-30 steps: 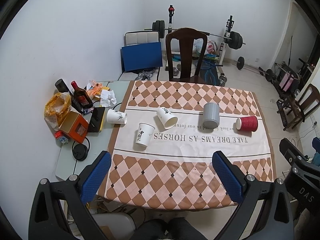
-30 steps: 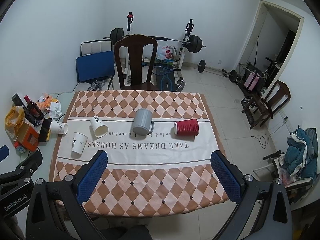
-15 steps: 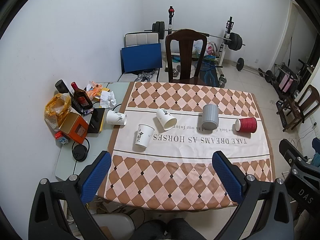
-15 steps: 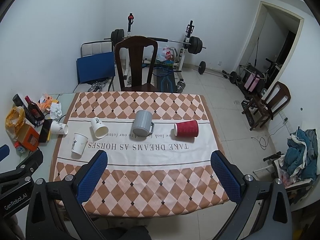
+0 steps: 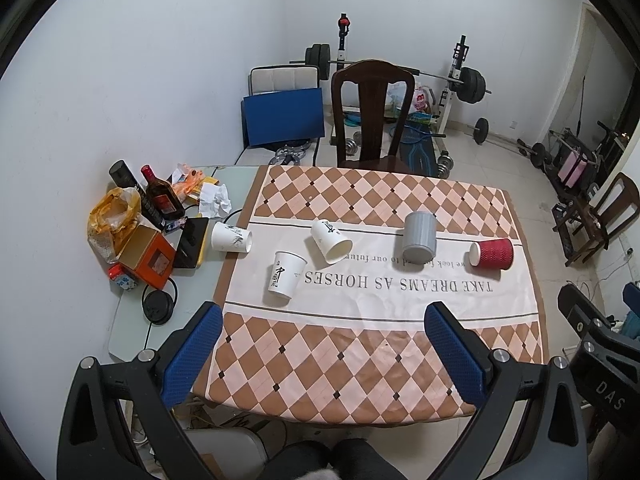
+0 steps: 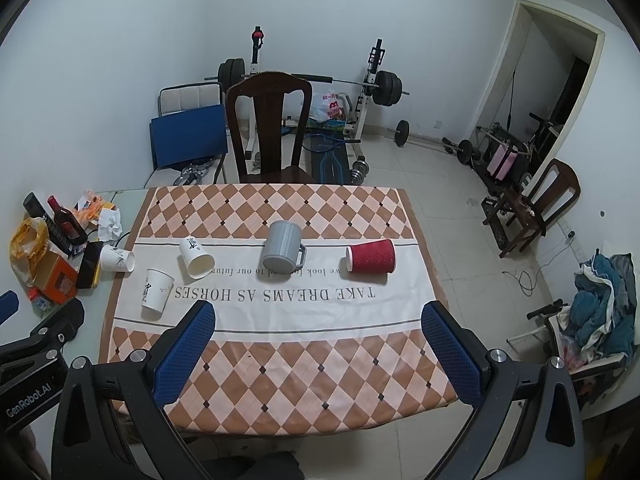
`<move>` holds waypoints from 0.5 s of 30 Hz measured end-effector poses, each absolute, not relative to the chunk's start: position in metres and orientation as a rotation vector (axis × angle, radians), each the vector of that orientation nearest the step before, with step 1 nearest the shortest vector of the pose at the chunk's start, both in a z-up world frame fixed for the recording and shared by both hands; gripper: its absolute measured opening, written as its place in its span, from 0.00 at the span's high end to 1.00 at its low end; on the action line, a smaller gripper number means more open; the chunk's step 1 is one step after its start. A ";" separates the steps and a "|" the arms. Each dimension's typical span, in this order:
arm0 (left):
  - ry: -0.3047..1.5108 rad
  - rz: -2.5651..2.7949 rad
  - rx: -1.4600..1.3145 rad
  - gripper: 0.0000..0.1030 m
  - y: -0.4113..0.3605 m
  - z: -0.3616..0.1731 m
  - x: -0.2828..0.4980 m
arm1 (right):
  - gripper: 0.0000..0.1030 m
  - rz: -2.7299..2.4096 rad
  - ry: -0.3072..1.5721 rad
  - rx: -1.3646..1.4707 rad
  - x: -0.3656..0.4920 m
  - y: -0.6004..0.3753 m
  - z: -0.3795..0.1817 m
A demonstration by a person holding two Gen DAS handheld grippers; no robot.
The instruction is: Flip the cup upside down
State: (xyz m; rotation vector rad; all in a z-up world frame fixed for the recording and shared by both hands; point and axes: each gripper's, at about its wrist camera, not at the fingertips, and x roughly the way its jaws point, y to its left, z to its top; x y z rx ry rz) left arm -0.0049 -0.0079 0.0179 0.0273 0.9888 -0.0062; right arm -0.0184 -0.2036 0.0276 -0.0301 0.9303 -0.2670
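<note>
Several cups sit on the checked tablecloth (image 5: 360, 360). A white paper cup (image 5: 285, 278) stands upright at the left. Two white paper cups (image 5: 231, 238) (image 5: 331, 240) lie on their sides. A grey mug (image 5: 419, 237) stands rim down, handle visible in the right wrist view (image 6: 282, 251). A red ribbed cup (image 5: 492, 253) (image 6: 371, 256) lies on its side at the right. My left gripper (image 5: 322, 344) and right gripper (image 6: 318, 344) are both open and empty, held high above the table's near edge.
Clutter lies on the bare table left of the cloth: bottles (image 5: 158, 196), an orange box (image 5: 147, 256), a yellow bag (image 5: 114, 216), tissue (image 5: 214, 198), a phone (image 5: 192, 242). A dark wooden chair (image 5: 372, 116) stands behind the table. Weights and a bench fill the room behind.
Both grippers have drawn slightly back and up from the table; the view shows a little more of the near edge. No cup has moved.
</note>
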 end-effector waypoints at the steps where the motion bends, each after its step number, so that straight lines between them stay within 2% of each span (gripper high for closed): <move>1: 0.987 0.005 0.029 0.00 -0.008 0.017 -0.002 | 0.00 -0.267 0.935 -0.027 -0.012 -0.210 0.041; 6: 1.018 0.079 0.056 0.00 0.002 -0.017 0.031 | 0.00 -0.246 0.988 -0.017 0.019 -0.212 0.012; 9: 1.074 0.145 0.096 0.00 0.013 -0.053 0.065 | 0.00 -0.224 1.088 -0.009 0.057 -0.208 -0.031; 15: 1.234 0.214 0.130 0.00 0.063 -0.148 0.115 | 0.01 -0.174 1.275 -0.024 0.117 -0.177 -0.153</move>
